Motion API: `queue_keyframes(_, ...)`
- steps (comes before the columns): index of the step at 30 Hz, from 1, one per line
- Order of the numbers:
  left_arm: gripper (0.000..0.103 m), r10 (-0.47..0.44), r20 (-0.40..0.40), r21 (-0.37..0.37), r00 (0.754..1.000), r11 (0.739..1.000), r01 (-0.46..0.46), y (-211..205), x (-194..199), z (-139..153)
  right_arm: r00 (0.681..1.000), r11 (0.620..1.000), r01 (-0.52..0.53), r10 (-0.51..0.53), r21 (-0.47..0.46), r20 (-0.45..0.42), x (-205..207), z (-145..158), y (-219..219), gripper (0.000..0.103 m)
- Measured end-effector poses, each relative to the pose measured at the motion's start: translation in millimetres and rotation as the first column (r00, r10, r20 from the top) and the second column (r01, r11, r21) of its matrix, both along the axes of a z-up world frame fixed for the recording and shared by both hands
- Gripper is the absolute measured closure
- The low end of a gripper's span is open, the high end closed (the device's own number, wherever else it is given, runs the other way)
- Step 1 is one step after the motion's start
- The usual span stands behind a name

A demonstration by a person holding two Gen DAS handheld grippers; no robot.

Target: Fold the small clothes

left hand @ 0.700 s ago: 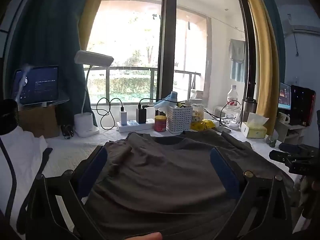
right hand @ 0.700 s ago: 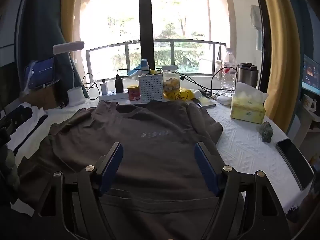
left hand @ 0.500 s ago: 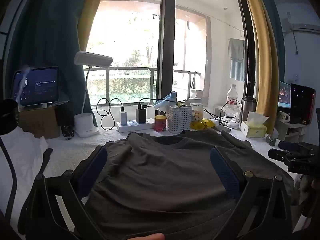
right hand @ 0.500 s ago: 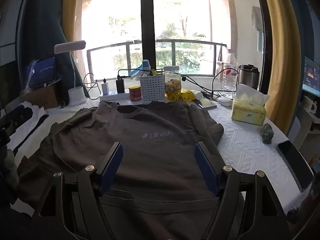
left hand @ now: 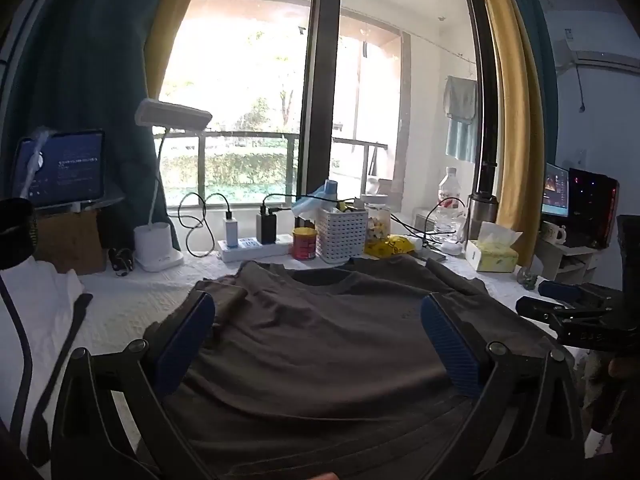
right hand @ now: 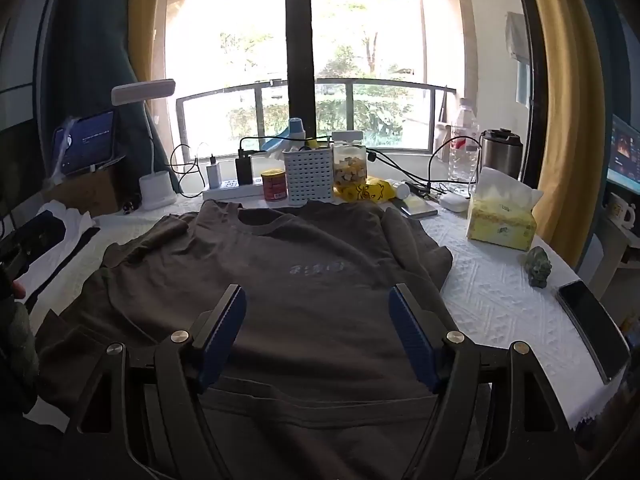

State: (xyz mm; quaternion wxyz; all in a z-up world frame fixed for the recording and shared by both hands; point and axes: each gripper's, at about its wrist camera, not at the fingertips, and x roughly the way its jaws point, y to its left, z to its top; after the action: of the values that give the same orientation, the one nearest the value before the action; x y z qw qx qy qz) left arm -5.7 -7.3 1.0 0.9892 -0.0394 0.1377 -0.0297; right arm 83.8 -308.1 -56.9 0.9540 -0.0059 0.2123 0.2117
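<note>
We hold the left gripper and the right gripper spread and empty above the near hem of the brown T-shirt, which lies flat, collar pointing away toward the window.

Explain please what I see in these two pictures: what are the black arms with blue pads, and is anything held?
No robot here: a person carries one hand-held claw in each hand. Each picture comes from a camera on a claw, looking along its fingers. The left claw and the right claw both stand open and hold nothing. Below them a dark brown T-shirt lies spread flat on the white textured tablecloth, not yet folded. A yellow tissue pack and a black phone lie to the right.
</note>
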Motion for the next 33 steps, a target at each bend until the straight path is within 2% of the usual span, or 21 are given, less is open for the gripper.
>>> queue_keyframes(33, 0.002, -0.018, 0.022, -0.018, 1.0, 1.0, 0.019, 0.8, -8.8, 2.5, 1.0, 1.0, -0.001, 0.001, -0.004, -0.001, -2.1, -0.7, 1.0, 0.026)
